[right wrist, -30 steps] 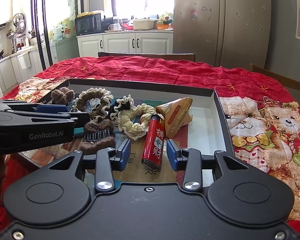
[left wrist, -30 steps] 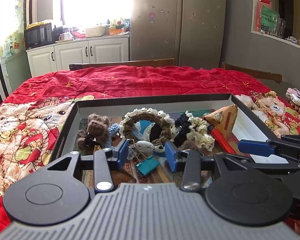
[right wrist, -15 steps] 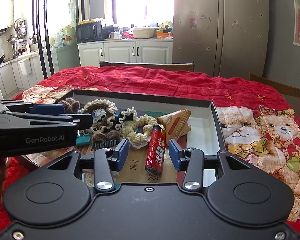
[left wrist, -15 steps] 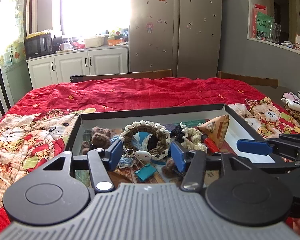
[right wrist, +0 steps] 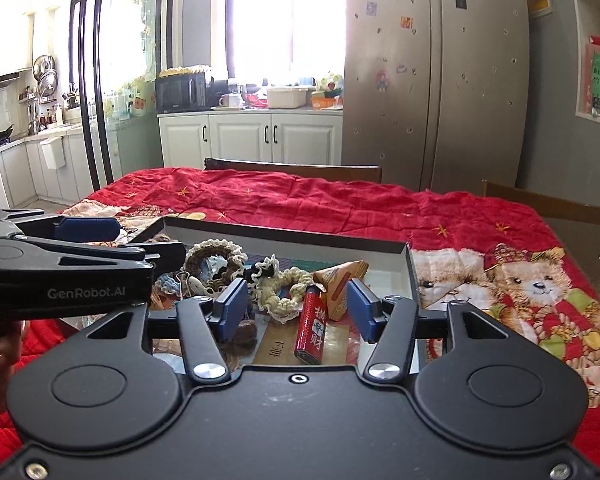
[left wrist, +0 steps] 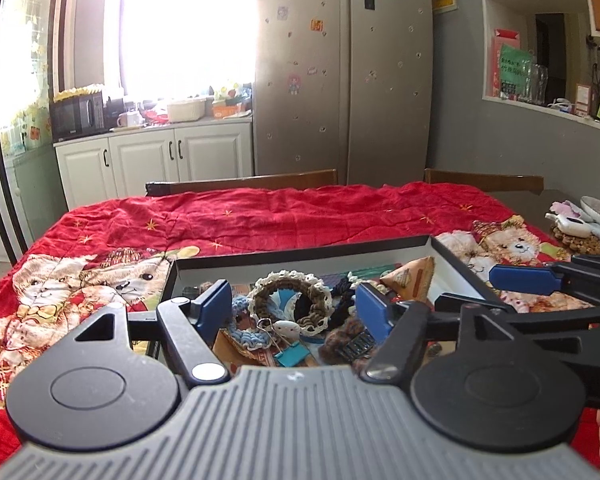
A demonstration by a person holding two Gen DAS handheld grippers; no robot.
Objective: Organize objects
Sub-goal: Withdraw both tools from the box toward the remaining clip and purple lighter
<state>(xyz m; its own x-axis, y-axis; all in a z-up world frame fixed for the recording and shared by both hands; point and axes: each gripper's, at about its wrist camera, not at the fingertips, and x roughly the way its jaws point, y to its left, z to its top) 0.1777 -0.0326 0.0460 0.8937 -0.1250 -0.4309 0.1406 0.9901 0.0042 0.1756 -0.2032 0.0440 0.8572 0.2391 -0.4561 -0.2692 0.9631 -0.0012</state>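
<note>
Only the right wrist shows the red tube (right wrist: 310,330).

A shallow black-rimmed box (right wrist: 410,268) with pale inner walls lies open on the red quilt, crowded with small things. Toward its left, a brown crocheted ring edged in cream (left wrist: 290,294) rests among blue yarn, with a teal binder clip (left wrist: 290,356) nearer the front edge. Further right, a cream braided scrunchie (right wrist: 278,290) lies flat beside a red cylinder with gold characters (right wrist: 311,326), and a tan triangular snack packet (right wrist: 342,280) sits just behind that.
</note>
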